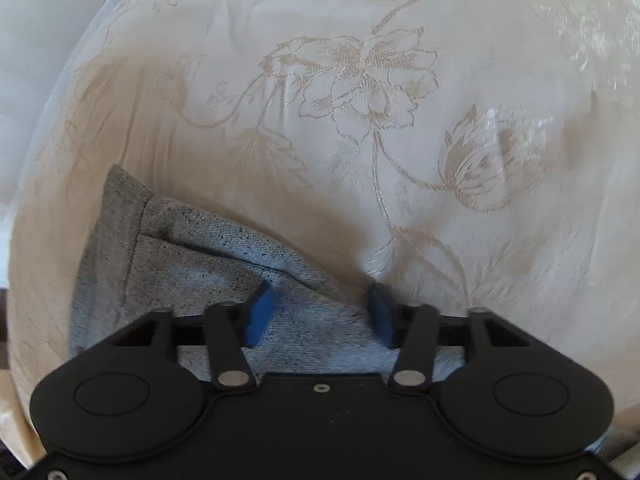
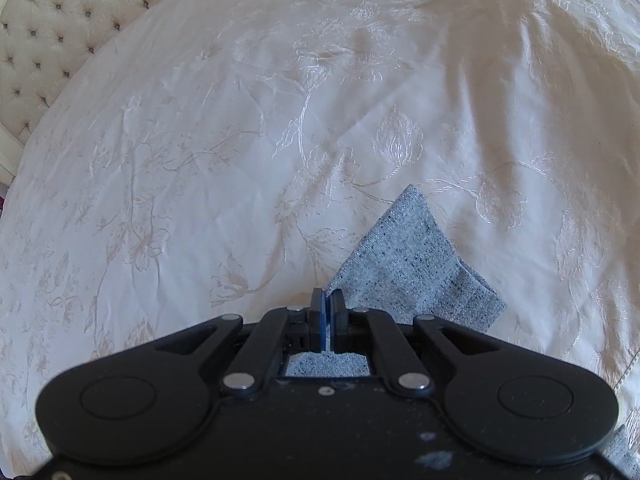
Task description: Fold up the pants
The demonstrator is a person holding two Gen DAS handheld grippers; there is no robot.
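Observation:
The pants are light grey speckled fabric on a cream floral bedspread. In the left wrist view the pants [image 1: 192,256] bunch up at the lower left and pass between and under my fingers. My left gripper [image 1: 320,308] is open, its blue pads apart with grey cloth between them. In the right wrist view a pointed flap of the pants [image 2: 412,264] sticks up to the right of my fingers. My right gripper [image 2: 327,308] is shut on an edge of the pants, the blue pads pressed together with the cloth running down under the body.
The cream bedspread [image 2: 240,140] with embroidered flowers fills both views, also in the left wrist view [image 1: 360,80]. A tufted cream headboard [image 2: 60,28] stands at the far left. The bed's left edge [image 1: 52,100] curves past a pale wall.

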